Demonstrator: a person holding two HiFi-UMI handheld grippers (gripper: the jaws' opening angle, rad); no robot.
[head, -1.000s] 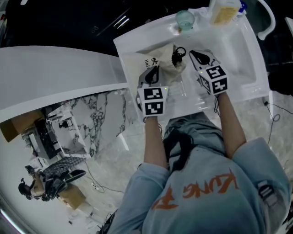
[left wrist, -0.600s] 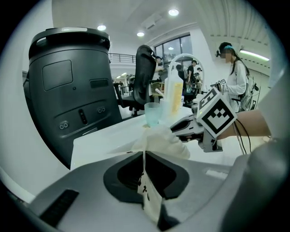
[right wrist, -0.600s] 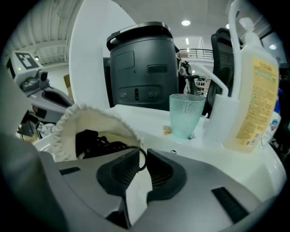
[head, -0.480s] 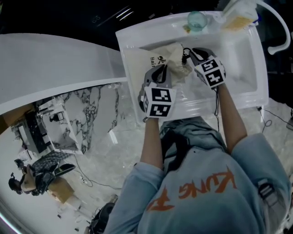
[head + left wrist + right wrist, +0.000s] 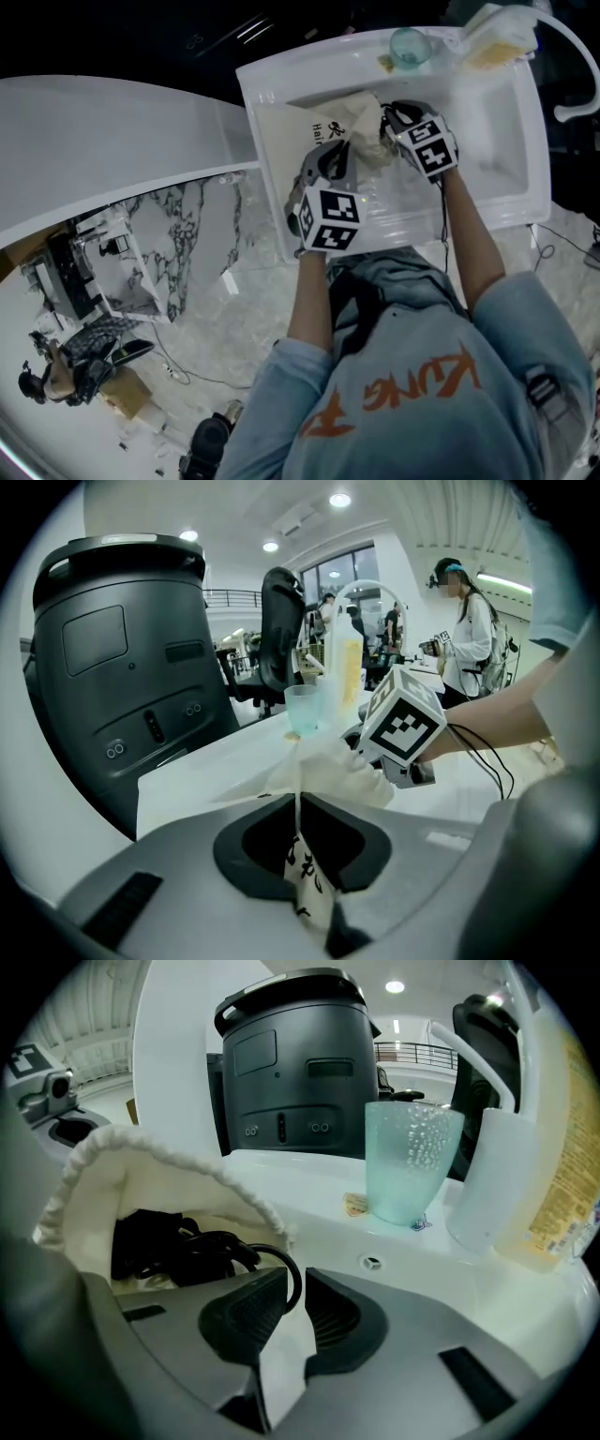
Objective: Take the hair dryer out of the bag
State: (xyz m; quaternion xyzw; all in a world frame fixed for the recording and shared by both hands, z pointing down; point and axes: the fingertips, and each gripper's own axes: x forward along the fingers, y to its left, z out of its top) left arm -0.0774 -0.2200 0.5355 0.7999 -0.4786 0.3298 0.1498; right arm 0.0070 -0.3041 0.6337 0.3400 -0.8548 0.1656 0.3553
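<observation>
Right gripper view: black hair dryer [image 5: 150, 1238], cord [image 5: 277, 1262] coiled, inside soft bag [image 5: 122, 1171]. Judged rigid, heavyish; take body, not floppy cord. Fingers of left gripper [image 5: 302, 844] and right gripper [image 5: 292, 1314] pinch bag cloth.

The cream bag [image 5: 360, 111] bears black print, the cup [image 5: 409, 45] is teal, the sink [image 5: 281, 73] white.

White sink [image 5: 487, 122], cloth bag [image 5: 352, 105] inside

- The head camera looks steeply down from above the person onto the sink [image 5: 309, 58].
- The left gripper [image 5: 334, 157] camera sits low at the sink, facing across it toward the cup [image 5: 305, 710].
- The right gripper [image 5: 390, 120] camera, close over the sink, shares that cup and the bag [image 5: 112, 1185].
</observation>
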